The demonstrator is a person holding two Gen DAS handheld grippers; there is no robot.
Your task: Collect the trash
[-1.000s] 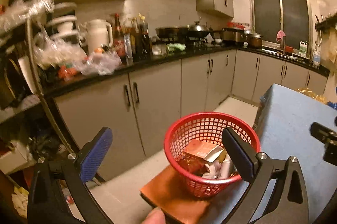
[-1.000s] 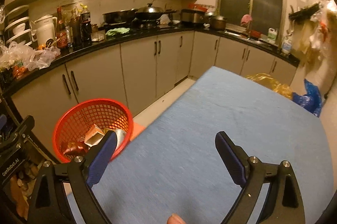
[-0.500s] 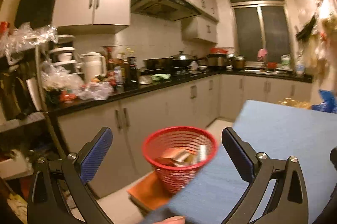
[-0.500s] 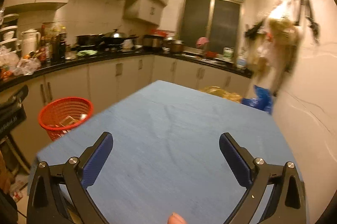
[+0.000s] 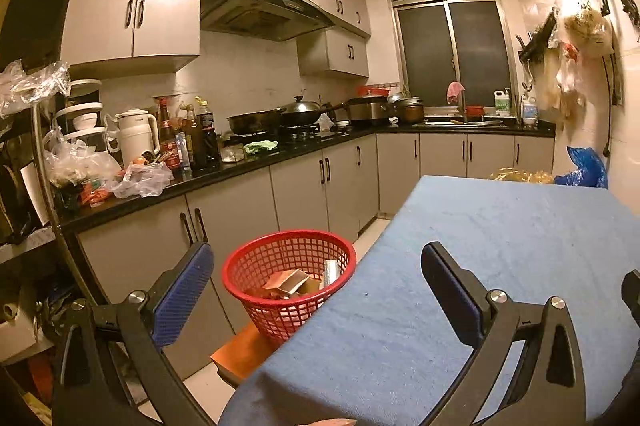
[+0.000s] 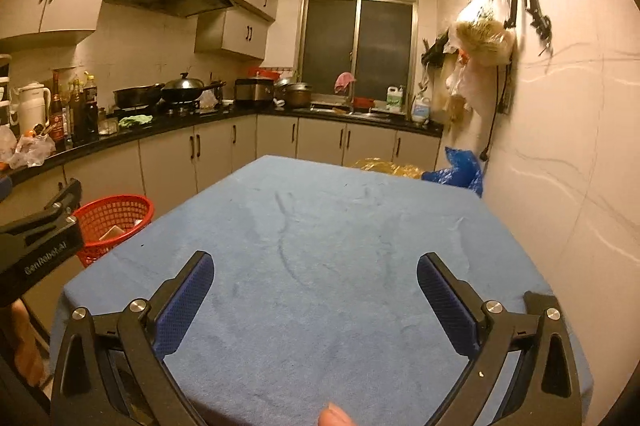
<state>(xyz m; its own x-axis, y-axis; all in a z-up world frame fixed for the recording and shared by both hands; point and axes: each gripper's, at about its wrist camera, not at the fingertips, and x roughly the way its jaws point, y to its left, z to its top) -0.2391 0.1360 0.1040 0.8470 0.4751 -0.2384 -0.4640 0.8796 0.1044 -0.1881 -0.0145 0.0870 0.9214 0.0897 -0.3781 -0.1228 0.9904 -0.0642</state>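
A red mesh basket [image 5: 289, 280] stands on an orange stool [image 5: 244, 354] beside the left edge of a table with a blue cloth [image 6: 320, 246]. Crumpled wrappers and cartons [image 5: 294, 282] lie inside it. My left gripper [image 5: 316, 270] hangs open above the table's near left corner, nothing between its blue pads; the basket shows between its fingers, farther off. My right gripper [image 6: 314, 280] is open and empty over the near part of the cloth. In the right wrist view the basket [image 6: 116, 222] sits at far left, behind the left gripper's black body [image 6: 38, 246].
Grey cabinets with a black counter [image 5: 256, 162] run along the left and back walls, crowded with bottles, a white kettle [image 5: 136, 138], pans and plastic bags. Yellow [image 6: 384, 166] and blue bags [image 6: 456, 170] lie past the table's far edge. A white wall [image 6: 560, 166] borders the table's right side.
Both grippers pulled back from the basket and swung right and up towards the table. The basket shrank and slid left in both views. Both jaws stay wide and empty.
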